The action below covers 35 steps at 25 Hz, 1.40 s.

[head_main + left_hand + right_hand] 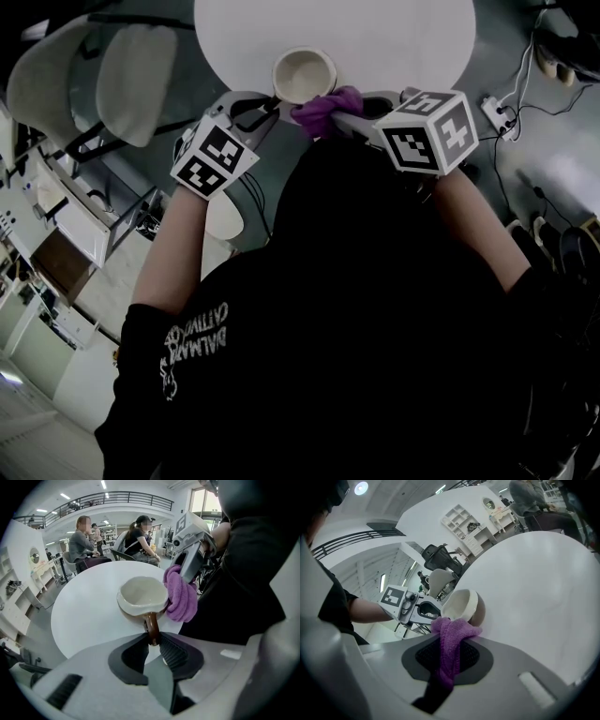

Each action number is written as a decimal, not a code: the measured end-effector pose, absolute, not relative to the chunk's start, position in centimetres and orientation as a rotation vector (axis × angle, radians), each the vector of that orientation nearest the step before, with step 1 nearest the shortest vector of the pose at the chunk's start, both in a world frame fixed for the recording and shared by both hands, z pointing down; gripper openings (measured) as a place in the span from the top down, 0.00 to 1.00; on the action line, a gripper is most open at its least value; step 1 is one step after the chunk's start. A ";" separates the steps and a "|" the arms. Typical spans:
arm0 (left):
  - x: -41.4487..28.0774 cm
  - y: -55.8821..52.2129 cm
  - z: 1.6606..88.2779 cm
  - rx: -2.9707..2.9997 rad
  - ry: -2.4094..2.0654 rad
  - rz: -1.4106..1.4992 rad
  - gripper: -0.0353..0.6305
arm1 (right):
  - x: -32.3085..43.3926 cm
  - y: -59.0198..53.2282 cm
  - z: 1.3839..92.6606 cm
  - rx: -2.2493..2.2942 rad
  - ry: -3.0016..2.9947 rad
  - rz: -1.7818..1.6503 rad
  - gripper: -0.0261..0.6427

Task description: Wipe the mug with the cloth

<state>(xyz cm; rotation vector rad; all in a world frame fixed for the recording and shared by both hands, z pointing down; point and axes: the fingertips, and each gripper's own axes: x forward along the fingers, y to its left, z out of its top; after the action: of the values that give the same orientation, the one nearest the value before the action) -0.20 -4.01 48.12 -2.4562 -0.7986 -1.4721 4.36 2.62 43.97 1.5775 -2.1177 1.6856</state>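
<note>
Mug (142, 595) sat clamped by its handle in the left gripper (153, 641); the right gripper (449, 651) pinched the cloth (452, 630) against its side. A firm hold and sweeping strokes seemed wise.

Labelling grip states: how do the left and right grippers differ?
The left gripper is shut on the mug's handle; the right gripper is shut on the purple cloth. The left gripper meets the mug from the handle side; the right gripper holds its cloth against the mug's wall. Shared: both grip something at the white table's edge.
</note>
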 end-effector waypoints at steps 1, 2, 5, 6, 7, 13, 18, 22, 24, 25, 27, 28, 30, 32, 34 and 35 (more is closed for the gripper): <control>-0.2 -4.0 48.1 -2.452 -0.801 -1.477 0.84 | 4.6 2.7 44.0 1.581 -2.111 1.689 0.89; -0.2 -4.0 48.1 -2.449 -0.803 -1.482 0.84 | 4.9 2.8 44.0 1.585 -2.103 1.694 0.89; -0.3 -4.0 48.2 -2.435 -0.808 -1.493 0.84 | 5.5 3.0 44.1 1.598 -2.087 1.702 0.89; -0.4 -4.0 48.2 -2.426 -0.812 -1.497 0.84 | 5.7 3.0 44.1 1.606 -2.081 1.701 0.89; -0.5 -4.0 48.3 -2.414 -0.816 -1.503 0.84 | 6.0 3.0 44.1 1.614 -2.075 1.696 0.89; -0.1 -3.9 48.1 -2.396 -0.825 -1.513 0.84 | 8.0 3.0 44.2 1.629 -2.059 1.672 0.89; 0.1 -3.9 48.0 -2.421 -0.830 -1.515 0.84 | 9.4 2.9 44.3 1.650 -2.047 1.648 0.89; 0.2 -3.9 48.2 -2.396 -0.840 -1.517 0.83 | 10.2 2.8 44.6 1.630 -2.054 1.634 0.89; 0.3 -3.9 48.1 -2.398 -0.839 -1.518 0.83 | 10.7 2.6 44.8 1.626 -2.058 1.634 0.89; 0.3 -4.0 48.1 -2.400 -0.837 -1.520 0.83 | 11.0 2.5 44.8 1.626 -2.058 1.631 0.89; 0.4 -3.9 48.1 -2.401 -0.837 -1.526 0.83 | 11.6 2.3 44.9 1.625 -2.057 1.624 0.89; 0.4 -3.9 48.1 -2.400 -0.841 -1.530 0.83 | 11.9 2.1 44.9 1.623 -2.057 1.620 0.89; 0.5 -3.8 48.0 -2.396 -0.854 -1.538 0.83 | 12.3 1.8 44.9 1.618 -2.061 1.613 0.89; 0.6 -3.9 47.9 -2.384 -0.862 -1.545 0.83 | 12.7 1.4 44.8 1.610 -2.065 1.605 0.89; 0.5 -4.0 47.9 -2.366 -0.868 -1.553 0.83 | 13.1 1.0 44.7 1.602 -2.073 1.589 0.89; 0.5 -4.0 47.9 -2.363 -0.874 -1.557 0.83 | 13.2 0.8 44.7 1.597 -2.077 1.576 0.89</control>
<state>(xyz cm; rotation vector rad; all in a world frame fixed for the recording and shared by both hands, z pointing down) 0.47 -4.03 47.95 -2.3627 -0.8741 -1.5567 13.22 0.75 44.69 1.5966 -2.0768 1.5762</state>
